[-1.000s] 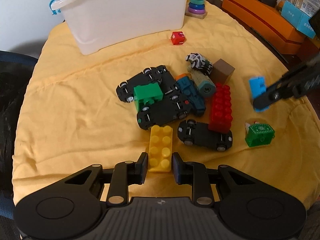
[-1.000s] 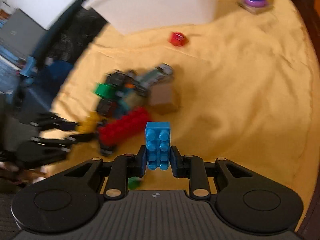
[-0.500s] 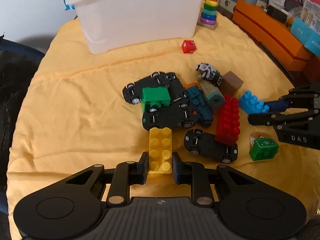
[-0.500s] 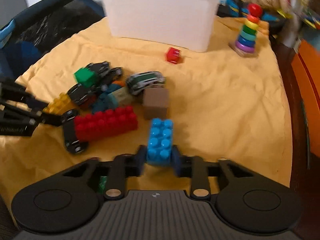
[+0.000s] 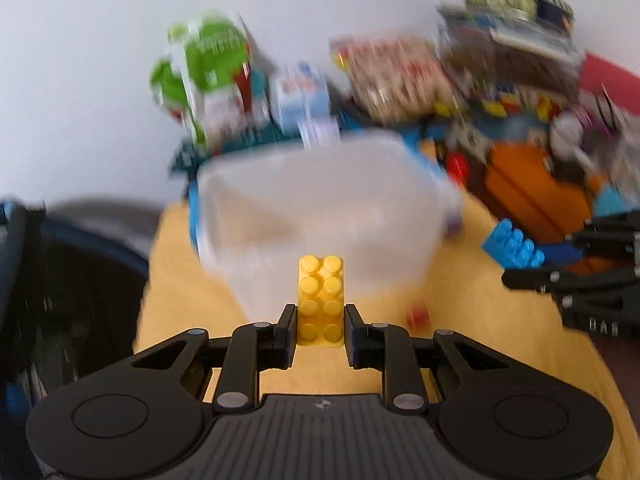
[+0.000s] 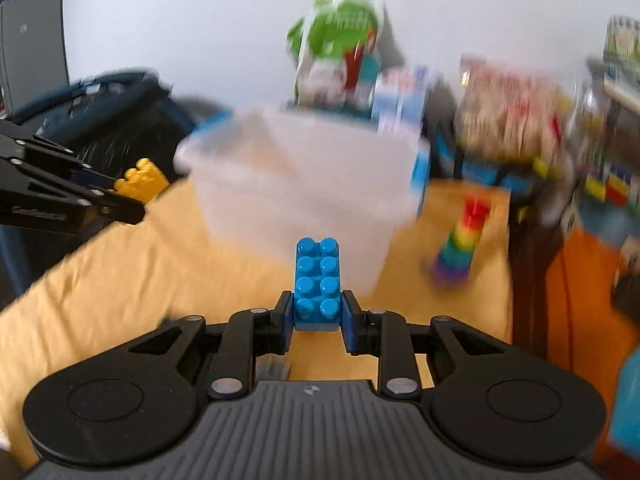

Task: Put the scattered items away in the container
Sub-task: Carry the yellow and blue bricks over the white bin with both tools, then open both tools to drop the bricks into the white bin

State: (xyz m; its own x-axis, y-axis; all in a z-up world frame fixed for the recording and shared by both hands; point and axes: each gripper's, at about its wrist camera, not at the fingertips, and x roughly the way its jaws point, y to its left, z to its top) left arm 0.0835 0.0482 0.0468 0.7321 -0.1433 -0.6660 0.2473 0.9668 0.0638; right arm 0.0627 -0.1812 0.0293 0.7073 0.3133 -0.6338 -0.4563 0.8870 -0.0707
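My left gripper (image 5: 320,322) is shut on a yellow studded brick (image 5: 321,300), held up in the air in front of the white plastic tub (image 5: 320,208). My right gripper (image 6: 317,312) is shut on a blue studded brick (image 6: 317,280), also lifted and facing the white plastic tub (image 6: 304,184). In the left wrist view the right gripper with its blue brick (image 5: 512,250) comes in from the right. In the right wrist view the left gripper with its yellow brick (image 6: 140,184) comes in from the left. Both views are blurred by motion.
The yellow cloth (image 5: 192,300) covers the table. A small red cube (image 5: 418,316) lies near the tub's right foot. A rainbow ring stacker (image 6: 460,240) stands right of the tub. Packages and boxes (image 5: 400,76) are piled behind it, an orange box (image 5: 528,184) at the right.
Both grippers have risen with their bricks and tipped up toward the tub. The pile of toy cars and bricks has dropped out of both views.
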